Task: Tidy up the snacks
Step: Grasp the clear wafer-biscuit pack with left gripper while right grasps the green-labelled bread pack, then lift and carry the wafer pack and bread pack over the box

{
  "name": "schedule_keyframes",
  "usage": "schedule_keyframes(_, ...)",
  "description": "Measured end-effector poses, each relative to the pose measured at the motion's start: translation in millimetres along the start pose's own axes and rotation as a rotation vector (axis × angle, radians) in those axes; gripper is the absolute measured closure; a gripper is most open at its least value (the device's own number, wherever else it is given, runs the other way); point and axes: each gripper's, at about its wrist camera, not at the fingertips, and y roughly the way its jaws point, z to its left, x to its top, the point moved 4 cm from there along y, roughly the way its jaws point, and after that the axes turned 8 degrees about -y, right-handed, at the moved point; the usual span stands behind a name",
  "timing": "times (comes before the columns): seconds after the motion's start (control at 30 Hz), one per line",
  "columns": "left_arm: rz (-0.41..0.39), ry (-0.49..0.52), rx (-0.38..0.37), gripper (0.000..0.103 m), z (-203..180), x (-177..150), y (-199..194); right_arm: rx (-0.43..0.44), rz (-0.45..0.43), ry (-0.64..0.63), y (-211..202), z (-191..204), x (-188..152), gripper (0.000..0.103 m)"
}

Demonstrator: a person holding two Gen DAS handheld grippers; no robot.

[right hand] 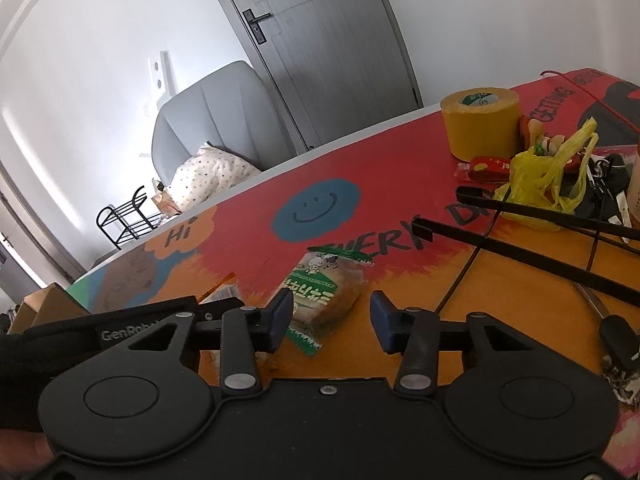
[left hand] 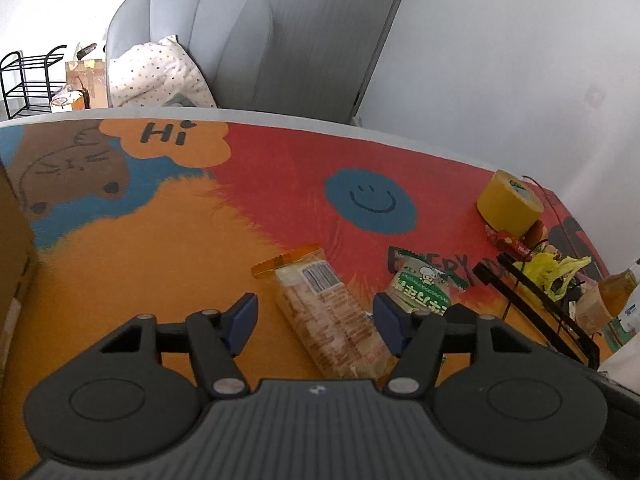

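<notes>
On the counter (left hand: 168, 248), between the spread fingers of the left gripper (left hand: 316, 314), a long clear-wrapped biscuit pack (left hand: 328, 312) is seen lying flat, its orange crimped end pointed away. Just beside it, to the right, a green-and-white snack packet (left hand: 424, 284) is found, and it is framed from the other side by the right gripper (right hand: 330, 316), whose fingers are likewise held well apart with nothing between them. Both packs are judged light and crinkly, the film slippery, the contents likely brittle, so only a gentle squeeze is called for. The long pack is best taken across its narrow middle, not by the thin crimped ends, which would fold. The green packet looks puffed and soft, so a hold across its body is favoured. Further out, a yellow tape roll (right hand: 480, 124), a yellow plastic bag (right hand: 544, 176) and a black wire rack (right hand: 520, 240) are spotted, with a cardboard box (left hand: 12, 264) at the left edge.
</notes>
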Motion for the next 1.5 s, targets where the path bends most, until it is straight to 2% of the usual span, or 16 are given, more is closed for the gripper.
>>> schedule_keyframes(0.1, 0.017, 0.007, 0.005, 0.044, -0.1, -1.8, 8.9, -0.006, 0.001, 0.004, 2.5, -0.8, 1.2, 0.058)
schedule_keyframes(0.17, 0.004, 0.029, 0.019, 0.050, -0.9, -2.3, 9.6, -0.010, 0.001, 0.003, 5.0, 0.6, 2.8, 0.058)
schedule_keyframes(0.23, 0.000, 0.039, 0.032, 0.066, 1.7, -1.2, 9.7, -0.013, 0.004, 0.006, 8.7, 2.7, 4.2, 0.058)
schedule_keyframes(0.27, 0.001, 0.038, 0.039, 0.069, 4.4, -0.1, 9.6, -0.015, 0.004, 0.008, 11.0, 3.9, 5.1, 0.058)
schedule_keyframes(0.53, -0.010, -0.004, 0.053, 0.070, 29.3, 10.9, 3.9, -0.050, 0.023, -0.017, 32.9, 21.0, 9.7, 0.034)
schedule_keyframes(0.8, -0.033, -0.037, 0.078, 0.070, 49.7, 20.4, -2.4, -0.112, 0.043, -0.120, 52.6, 42.6, 7.7, 0.030)
schedule_keyframes(0.87, -0.021, -0.046, 0.078, 0.070, 53.2, 18.9, -1.6, -0.142, 0.049, -0.155, 53.7, 46.8, 5.8, 0.037)
schedule_keyframes(0.9, -0.022, -0.048, 0.077, 0.070, 54.2, 18.3, -2.1, -0.162, 0.052, -0.173, 53.3, 47.8, 5.4, 0.053)
schedule_keyframes(0.93, -0.024, -0.046, 0.077, 0.070, 54.6, 17.7, -4.0, -0.182, 0.057, -0.199, 51.8, 49.0, 4.3, 0.055)
schedule_keyframes(1.1, -0.029, -0.038, 0.060, 0.070, 53.1, 16.3, -11.9, -0.134, 0.068, -0.184, 37.7, 47.7, -0.6, 0.056)
schedule_keyframes(1.5, -0.069, -0.005, 0.010, 0.070, 46.6, 16.9, -50.4, -0.081, 0.010, -0.145, 0.1, 66.1, 5.3, 0.056)
